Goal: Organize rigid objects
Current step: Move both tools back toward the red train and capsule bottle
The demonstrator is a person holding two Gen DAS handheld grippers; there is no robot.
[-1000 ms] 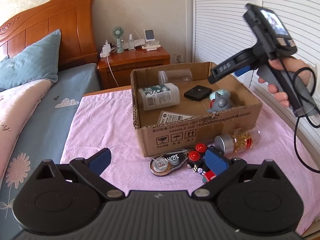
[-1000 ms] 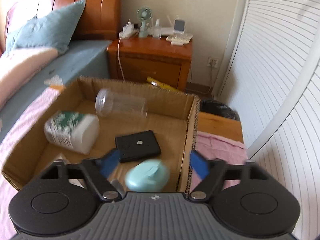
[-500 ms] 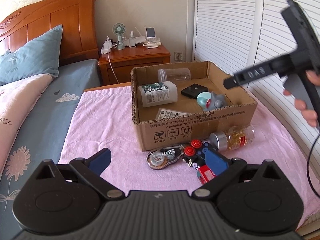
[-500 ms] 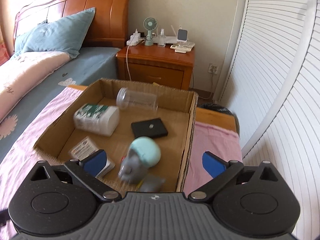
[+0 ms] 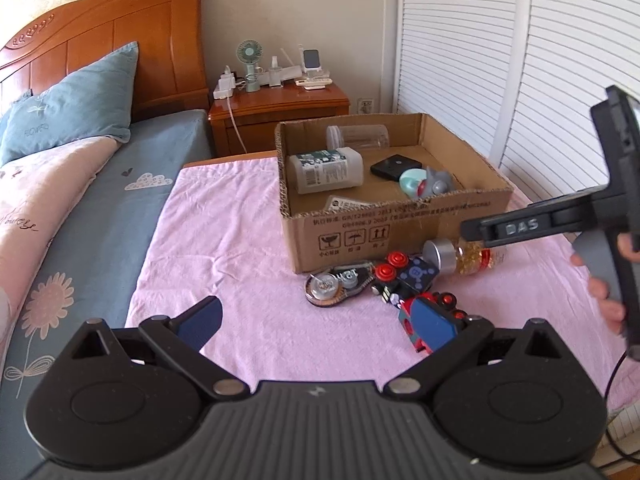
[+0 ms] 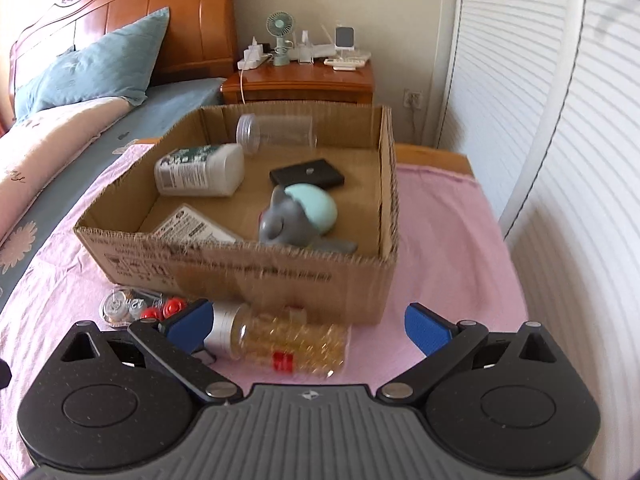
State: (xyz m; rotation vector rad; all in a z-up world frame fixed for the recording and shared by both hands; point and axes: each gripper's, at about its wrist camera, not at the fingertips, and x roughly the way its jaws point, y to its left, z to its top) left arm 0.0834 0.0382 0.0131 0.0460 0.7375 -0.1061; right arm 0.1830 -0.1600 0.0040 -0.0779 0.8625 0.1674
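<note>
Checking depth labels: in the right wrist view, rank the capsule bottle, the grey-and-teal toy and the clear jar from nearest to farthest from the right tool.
1. Capsule bottle, lying on the cloth between the open fingers of the right tool.
2. Grey-and-teal toy, inside the box, near wall.
3. Clear jar, against the far wall.

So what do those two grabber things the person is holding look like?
Each is black, with two round discs, a ribbed grey middle and blue pads on the fingers. Left gripper, right gripper. The left wrist view shows white letters on the right one's side, a grey handle and a black cable.

cardboard box [image 6: 280,280]: 1 | bottles: 2 – white [image 6: 200,170], capsule-filled [image 6: 280,344] | clear jar [image 6: 276,132]: 1 | toy train [image 5: 430,320]: 1 | correction tape [image 5: 336,284]: 1
</note>
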